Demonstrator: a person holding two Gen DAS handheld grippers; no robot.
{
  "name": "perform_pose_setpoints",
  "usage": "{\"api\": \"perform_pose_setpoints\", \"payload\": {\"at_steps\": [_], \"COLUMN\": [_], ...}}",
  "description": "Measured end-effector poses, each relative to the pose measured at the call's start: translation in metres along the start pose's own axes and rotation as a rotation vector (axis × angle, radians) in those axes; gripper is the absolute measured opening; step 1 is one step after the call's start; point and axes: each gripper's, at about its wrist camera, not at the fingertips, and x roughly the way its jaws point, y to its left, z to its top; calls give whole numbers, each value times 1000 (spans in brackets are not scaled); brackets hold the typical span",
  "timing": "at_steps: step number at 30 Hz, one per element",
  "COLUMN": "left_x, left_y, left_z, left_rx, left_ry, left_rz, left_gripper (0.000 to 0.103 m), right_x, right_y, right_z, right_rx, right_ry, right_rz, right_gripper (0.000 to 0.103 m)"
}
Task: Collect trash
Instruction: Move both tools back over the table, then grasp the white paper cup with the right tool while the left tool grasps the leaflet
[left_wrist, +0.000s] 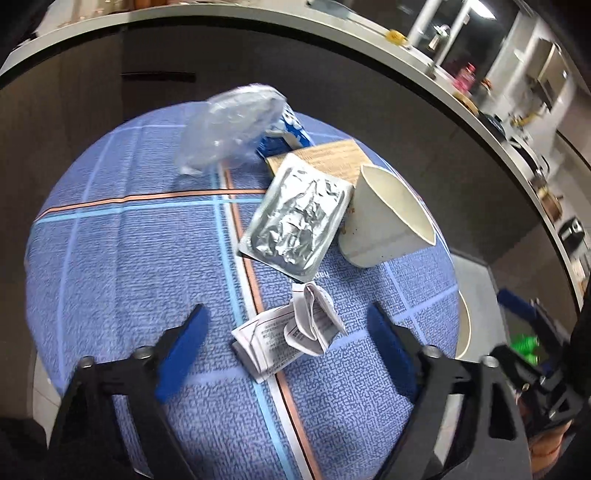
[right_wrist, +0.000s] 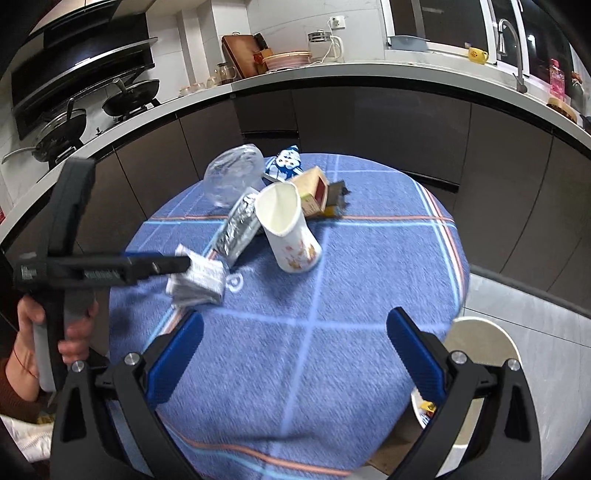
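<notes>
Crumpled paper (left_wrist: 291, 332) lies nearest on the blue tablecloth (left_wrist: 122, 258), between the wide-spread fingers of the left gripper (left_wrist: 288, 325), untouched. Judged light, soft, springy; pinch its bunched middle. Right gripper (right_wrist: 295, 332) hovers wide, empty. Farther: foil pouch (left_wrist: 295, 218), tipped paper cup (left_wrist: 384, 218).

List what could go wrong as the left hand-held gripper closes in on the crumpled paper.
1. The crumpled paper lies flat and loose on the tablecloth; the open left hand-held gripper may pinch cloth with it.
2. The foil packet leans against the paper cup just beyond; overshooting could knock the cup over.
3. The paper might slip from the pads.
</notes>
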Motion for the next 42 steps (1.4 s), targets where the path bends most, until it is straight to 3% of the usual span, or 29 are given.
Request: {"api": "perform_pose_setpoints", "payload": {"at_steps": [4,10,13,20,23,24,32,42], "left_x": [10,20,25,35,36,37,52,57], "left_y": [3,10,12,21,20,20,8,-10], "left_z": [1,2,3,6,9,10,14,13], "left_rx": [14,-6,-13,-55,-43,-39,-1,56], "left_ry": [18,47,65,92,93,94,117,129], "left_rz": [-38,-104,-129,-175,-176,-176,-147,-105], "left_gripper": [63,60,61,61,61,61,61,44], "right_x": [17,47,64,96,100,99,70,51], "right_y": [4,12,16,18,17,16,16,17], "right_z": [18,39,45,54,53,53,42,27], "right_rx": [-1,-21,-42,-59,-58,-55,-53,-53], "right_ry": [1,8,26,56,61,60,23,23], "right_rz": [-20,-43,-63,-87,-94,-96,-89,-90], "right_gripper": [100,97,90,59,35,33,30,29]}}
